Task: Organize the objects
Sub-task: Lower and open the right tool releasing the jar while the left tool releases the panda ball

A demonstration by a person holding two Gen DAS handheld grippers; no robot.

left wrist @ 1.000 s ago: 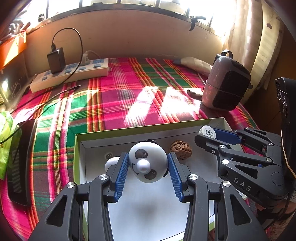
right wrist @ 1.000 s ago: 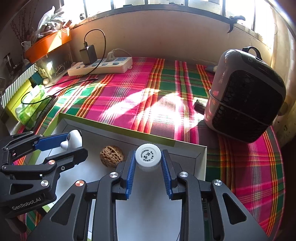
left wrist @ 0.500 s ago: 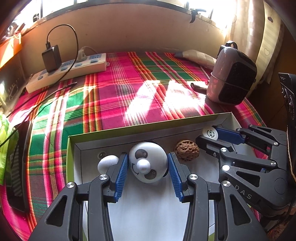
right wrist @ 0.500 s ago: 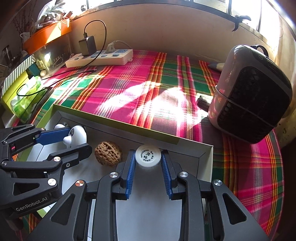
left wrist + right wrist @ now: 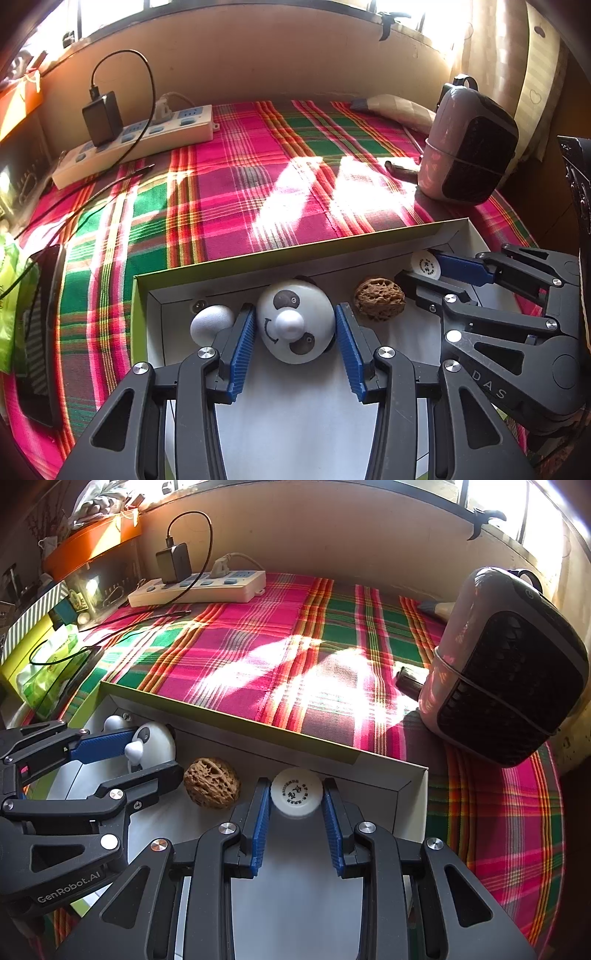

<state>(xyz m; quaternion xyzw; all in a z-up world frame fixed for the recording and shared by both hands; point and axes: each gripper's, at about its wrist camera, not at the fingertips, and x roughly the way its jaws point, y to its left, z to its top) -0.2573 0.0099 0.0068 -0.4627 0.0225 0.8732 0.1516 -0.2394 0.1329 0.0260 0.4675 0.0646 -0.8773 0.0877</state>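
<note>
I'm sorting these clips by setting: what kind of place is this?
Most likely a home, a table set under a sunny window. The plaid tablecloth, a power strip with a charger plugged in, and a small space heater all suggest a lived-in room rather than a lab.

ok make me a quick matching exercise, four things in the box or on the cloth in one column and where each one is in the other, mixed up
Things
1. panda-face ball
2. white bottle cap
3. walnut
4. power strip

Places
A. on the plaid cloth by the back wall
B. between the left claw's pads
C. on the box floor between the two claws
D. between the right claw's pads

Pairs: 1-B, 2-D, 3-C, 4-A
</note>
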